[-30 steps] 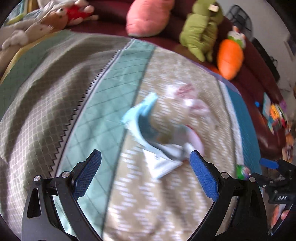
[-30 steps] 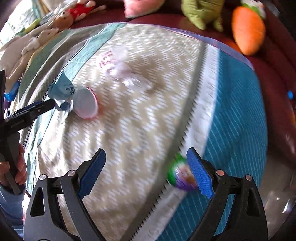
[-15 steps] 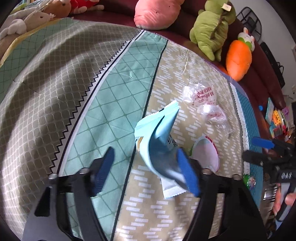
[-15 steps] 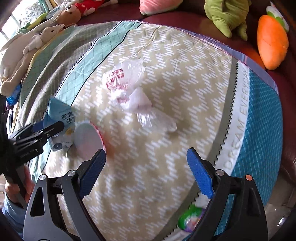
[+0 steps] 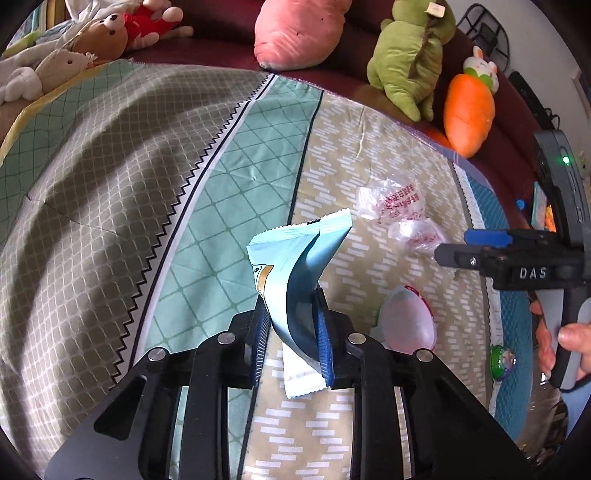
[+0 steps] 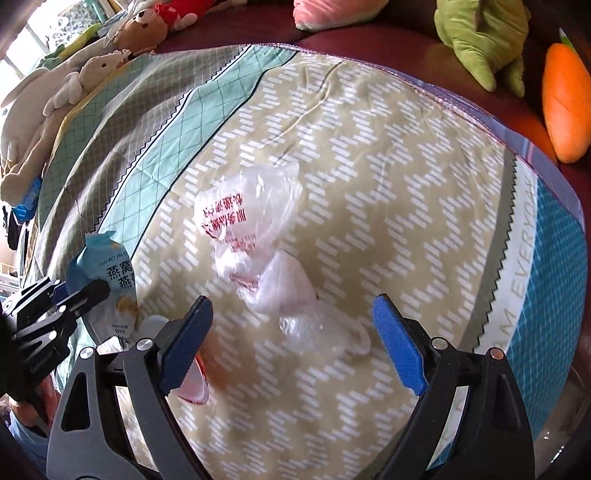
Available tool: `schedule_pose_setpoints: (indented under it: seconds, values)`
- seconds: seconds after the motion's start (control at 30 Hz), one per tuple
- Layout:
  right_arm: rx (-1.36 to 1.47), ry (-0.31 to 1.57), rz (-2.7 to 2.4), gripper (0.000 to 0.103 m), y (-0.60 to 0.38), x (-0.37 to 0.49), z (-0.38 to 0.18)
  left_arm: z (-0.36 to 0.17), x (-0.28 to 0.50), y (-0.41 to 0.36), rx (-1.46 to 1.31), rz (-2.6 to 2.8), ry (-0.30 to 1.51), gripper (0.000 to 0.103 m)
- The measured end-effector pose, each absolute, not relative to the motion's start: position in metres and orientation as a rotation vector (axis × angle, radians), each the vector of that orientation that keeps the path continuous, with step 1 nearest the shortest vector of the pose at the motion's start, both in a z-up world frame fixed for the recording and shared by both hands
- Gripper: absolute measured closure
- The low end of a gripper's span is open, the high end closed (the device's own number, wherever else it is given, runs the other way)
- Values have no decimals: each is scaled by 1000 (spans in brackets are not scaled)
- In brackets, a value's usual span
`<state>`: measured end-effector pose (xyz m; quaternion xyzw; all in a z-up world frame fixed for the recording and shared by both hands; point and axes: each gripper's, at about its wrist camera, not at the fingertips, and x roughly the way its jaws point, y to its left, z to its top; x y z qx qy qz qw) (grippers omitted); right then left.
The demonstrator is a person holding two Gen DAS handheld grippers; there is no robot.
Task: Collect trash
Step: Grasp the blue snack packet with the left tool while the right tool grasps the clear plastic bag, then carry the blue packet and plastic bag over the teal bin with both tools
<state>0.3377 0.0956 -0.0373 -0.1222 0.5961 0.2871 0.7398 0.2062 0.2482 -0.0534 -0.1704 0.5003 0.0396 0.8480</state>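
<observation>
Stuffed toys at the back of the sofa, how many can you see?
5 clearly: a brown bear and a pale bunny far left, a pink plush in the middle, a green plush, and an orange carrot far right. More may hide beyond the left edge.

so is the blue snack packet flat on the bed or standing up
Standing up: the blue snack packet rises on edge, pinched between the left gripper, whose jaws have just been closing on it, above the bedspread.
</observation>
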Motion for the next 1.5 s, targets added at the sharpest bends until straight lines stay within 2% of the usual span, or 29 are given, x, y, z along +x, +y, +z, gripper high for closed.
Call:
schedule_pose_setpoints:
  seconds: [0.1, 0.2, 0.33, 0.47, 0.53, 0.6, 0.67, 1.13, 1.5]
  values:
    - [-288, 1302, 640, 20, 101, 339, -41, -55, 205, 249, -360, 85, 1056, 78]
    - [-297, 1303, 642, 32, 107, 340, -45, -58, 203, 246, -350, 88, 1069, 72]
    - [-304, 1320, 638, 62, 113, 337, -54, -65, 200, 242, -340, 96, 1080, 64]
    - [-324, 1293, 632, 70, 114, 327, -51, -66, 200, 244, -370, 104, 1075, 64]
    - [-324, 1276, 620, 70, 108, 322, -45, -65, 198, 241, -365, 109, 1061, 68]
    - [-317, 1266, 606, 70, 101, 319, -40, -62, 197, 238, -348, 113, 1051, 79]
    - [-314, 1258, 589, 70, 92, 315, -35, -59, 196, 238, -346, 122, 1041, 82]
    - [-208, 1199, 539, 70, 24, 255, 22, -4, 162, 219, -311, 94, 945, 82]
    - [-41, 1159, 437, 69, -111, 172, 54, 22, 134, 103, -227, -133, 949, 82]
